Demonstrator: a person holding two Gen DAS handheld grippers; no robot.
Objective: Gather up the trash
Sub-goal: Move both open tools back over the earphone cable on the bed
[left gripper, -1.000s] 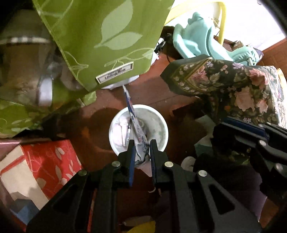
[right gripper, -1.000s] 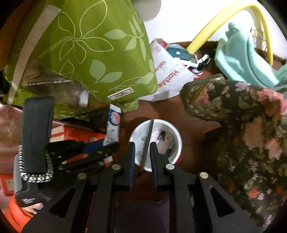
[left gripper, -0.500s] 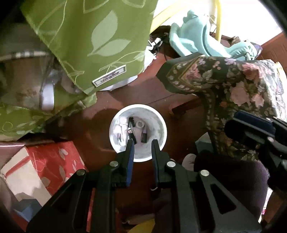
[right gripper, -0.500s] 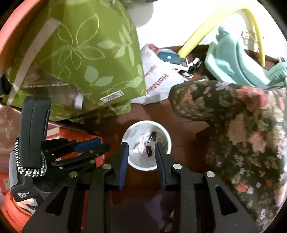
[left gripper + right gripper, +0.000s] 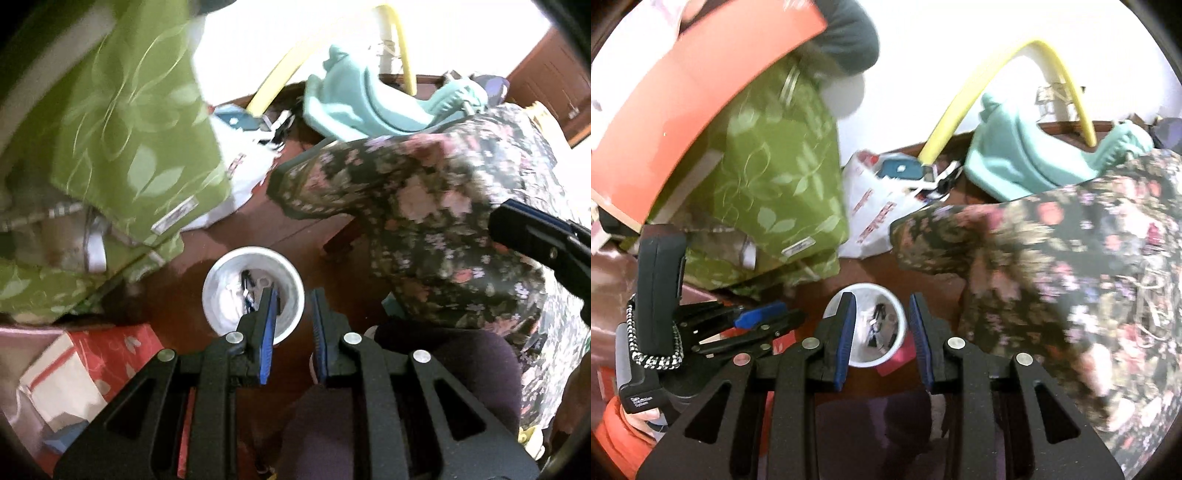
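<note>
A white round bin (image 5: 221, 310) stands on the dark red-brown floor and holds several small pieces of trash (image 5: 251, 291). It also shows in the right wrist view (image 5: 899, 321). My left gripper (image 5: 293, 301) is open and empty, above the bin's right rim. My right gripper (image 5: 881, 304) is open and empty, high above the bin, which sits between its fingers in the view. The left gripper also shows at the lower left of the right wrist view (image 5: 783, 315).
A green leaf-print cushion (image 5: 147, 147) lies left of the bin. A dark floral fabric (image 5: 443, 221) fills the right. A white plastic bag (image 5: 871, 206), a teal plastic seat (image 5: 1027, 162) and a yellow hoop (image 5: 960, 110) lie behind. A red patterned box (image 5: 92, 362) sits at lower left.
Both grippers let go of their pieces of trash, which now lie in the bin. Both have opened and risen away from the bin, which looks smaller now.
</note>
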